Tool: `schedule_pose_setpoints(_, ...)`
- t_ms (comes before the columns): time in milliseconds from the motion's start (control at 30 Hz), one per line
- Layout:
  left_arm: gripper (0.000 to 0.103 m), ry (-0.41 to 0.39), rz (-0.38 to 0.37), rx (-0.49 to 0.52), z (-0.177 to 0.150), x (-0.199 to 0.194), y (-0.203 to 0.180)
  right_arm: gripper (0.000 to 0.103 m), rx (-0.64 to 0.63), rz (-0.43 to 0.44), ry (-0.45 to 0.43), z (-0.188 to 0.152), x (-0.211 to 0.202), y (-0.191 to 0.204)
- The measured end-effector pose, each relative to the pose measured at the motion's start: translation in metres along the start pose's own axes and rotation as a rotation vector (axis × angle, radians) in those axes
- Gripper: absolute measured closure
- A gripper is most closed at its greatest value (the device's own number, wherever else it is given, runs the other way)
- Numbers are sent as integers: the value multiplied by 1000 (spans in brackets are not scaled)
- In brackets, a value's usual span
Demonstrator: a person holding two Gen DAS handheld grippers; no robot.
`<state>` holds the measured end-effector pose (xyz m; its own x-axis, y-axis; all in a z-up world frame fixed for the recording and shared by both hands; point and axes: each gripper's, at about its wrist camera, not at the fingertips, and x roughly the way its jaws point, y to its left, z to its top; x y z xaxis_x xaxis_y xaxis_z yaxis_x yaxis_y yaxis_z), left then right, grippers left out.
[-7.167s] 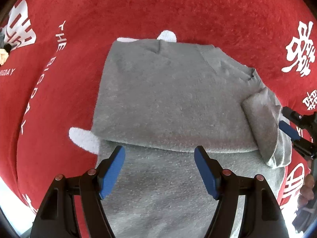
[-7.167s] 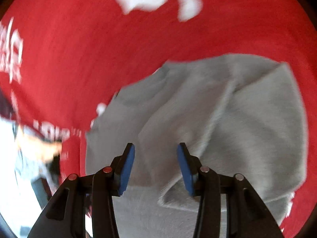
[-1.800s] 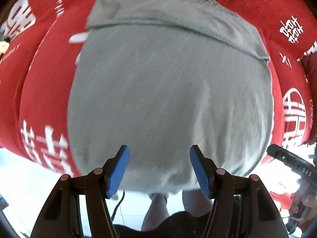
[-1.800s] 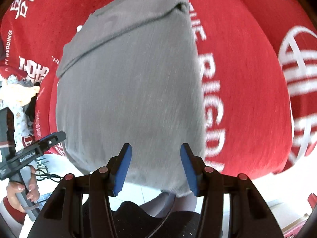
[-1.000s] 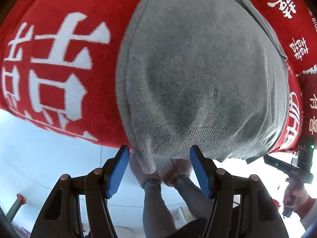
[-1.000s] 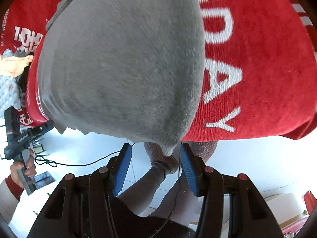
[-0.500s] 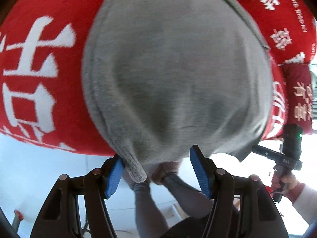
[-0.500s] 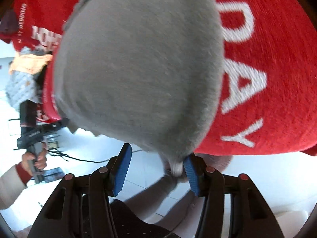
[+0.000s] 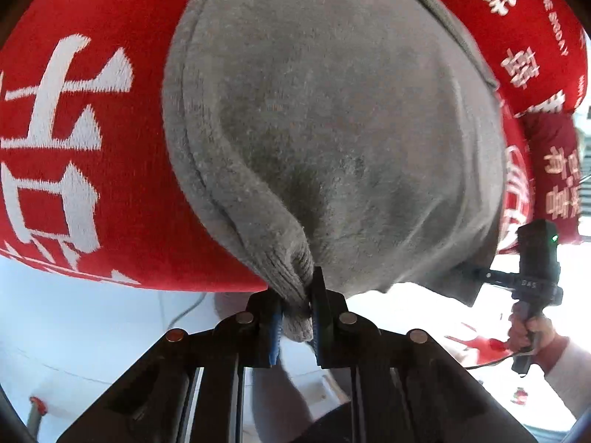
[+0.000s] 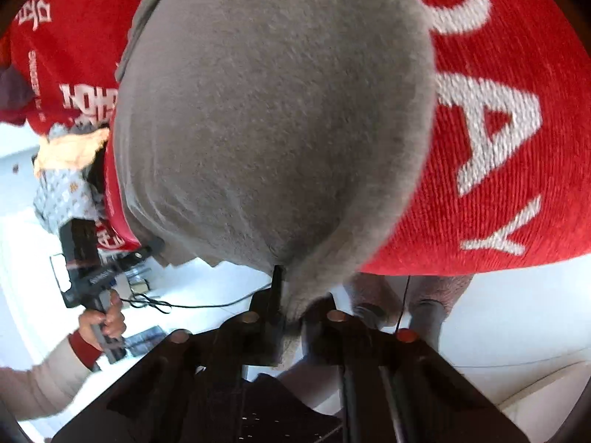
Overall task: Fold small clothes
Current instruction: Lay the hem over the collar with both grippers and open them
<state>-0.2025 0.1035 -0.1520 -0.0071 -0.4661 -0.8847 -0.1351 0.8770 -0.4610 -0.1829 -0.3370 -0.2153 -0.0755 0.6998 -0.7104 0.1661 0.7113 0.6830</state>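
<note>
Light: bright daylight | glare: floor blown white | blur: right view soft | edges: fisheye-bent, dark corners

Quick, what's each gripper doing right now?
Left gripper: just closed, shut on the near hem corner of the grey knit garment.
Right gripper: just closed, shut on the garment's other hem corner.

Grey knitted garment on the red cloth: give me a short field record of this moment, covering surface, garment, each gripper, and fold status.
surface: red cloth with white lettering
garment: grey knitted garment, lying on the cloth, near hem hanging over the edge
left gripper: jaws just closed on the ribbed hem corner
right gripper: jaws just closed on the other hem corner
fold status: sleeves folded in; bottom fold not yet made
</note>
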Motion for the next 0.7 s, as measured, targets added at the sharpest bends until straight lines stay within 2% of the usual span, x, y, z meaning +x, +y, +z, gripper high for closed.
schedule_pose_setpoints(233,89,-111,-170,9,13,-51,-21,96,-3,162,-90,5,-40,38)
schedule_pose_setpoints(367,89,-175,-225,-1,35,-78,-30,96,-22,239,-157,22,-66,61)
schedule_pose_setpoints(533,89,-259,-256,13,79,-107,-50,96,-75,306,-230,60,-102,91)
schedule_pose_setpoints(700,89,-333,-263,-1,135,-131,-60,96,-134,340,-283,123,-138,118)
